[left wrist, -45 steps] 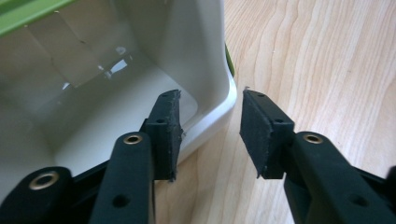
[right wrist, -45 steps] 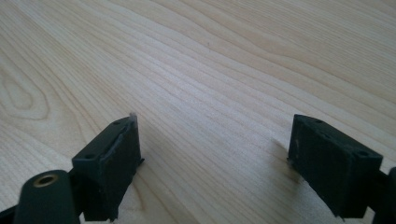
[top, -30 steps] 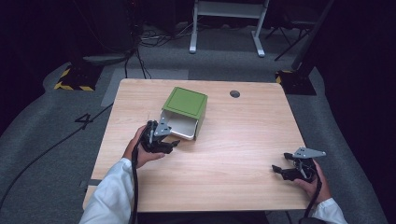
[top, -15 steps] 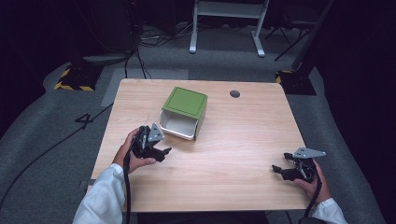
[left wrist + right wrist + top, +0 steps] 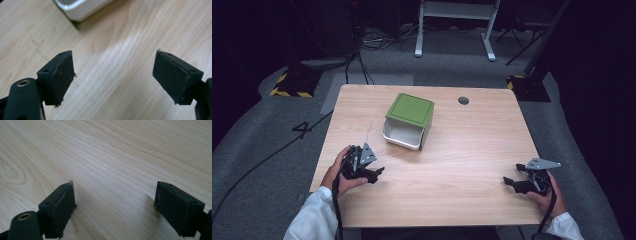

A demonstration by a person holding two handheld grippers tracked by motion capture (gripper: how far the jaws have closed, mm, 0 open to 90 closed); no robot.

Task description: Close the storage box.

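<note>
We saw the green box (image 5: 410, 116) lying on its side near the middle of the table (image 5: 472, 150), a little toward the far edge, with its white-lined opening (image 5: 402, 135) turned toward the near left corner. The left gripper (image 5: 374, 173) sat close to the near left edge, well short of the box, its jaws spread wide with nothing between them; in the left gripper view the box's white rim (image 5: 80, 7) lay just beyond the jaws. The right gripper (image 5: 510, 183) rested near the near right corner, well apart from the box, jaws likewise wide open and empty over bare wood. We judged the main risk to be the tipped box: a push on its rim from the left jaws could slide or roll it toward the far edge, since nothing braced it from behind.
</note>
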